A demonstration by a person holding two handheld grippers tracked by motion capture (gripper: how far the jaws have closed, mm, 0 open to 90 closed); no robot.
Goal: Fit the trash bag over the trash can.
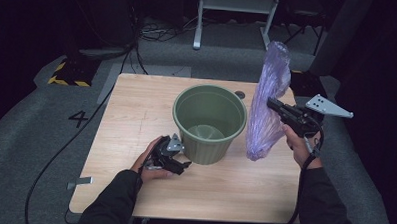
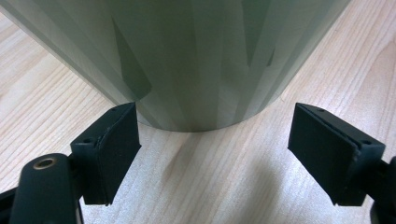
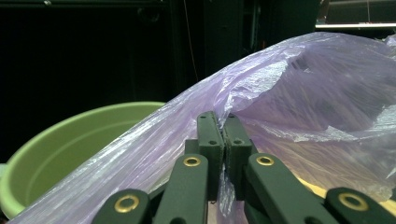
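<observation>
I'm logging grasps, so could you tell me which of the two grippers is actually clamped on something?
The right gripper: its jaws are pinched shut on the purple bag. The left gripper stands open at the foot of the green bin.

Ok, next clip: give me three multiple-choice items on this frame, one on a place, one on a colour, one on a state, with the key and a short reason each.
1. Where does the green bucket stand?
A. on the floor
B. on the wooden table
C. on a chair

2. What colour is the plastic bag?
A. purple
B. yellow
C. black

3. How do the jaws of the right gripper stand?
A. wide open, away from the bag
B. shut on the bag
C. shut on the bucket's rim

Key:
1 B: the high view shows the bucket's base on the tabletop, with the left gripper low at its wall.
2 A: the film is translucent purple in the high view and the right gripper view.
3 B: in the right gripper view the two jaws meet with the bag's film pinched between them.
</observation>
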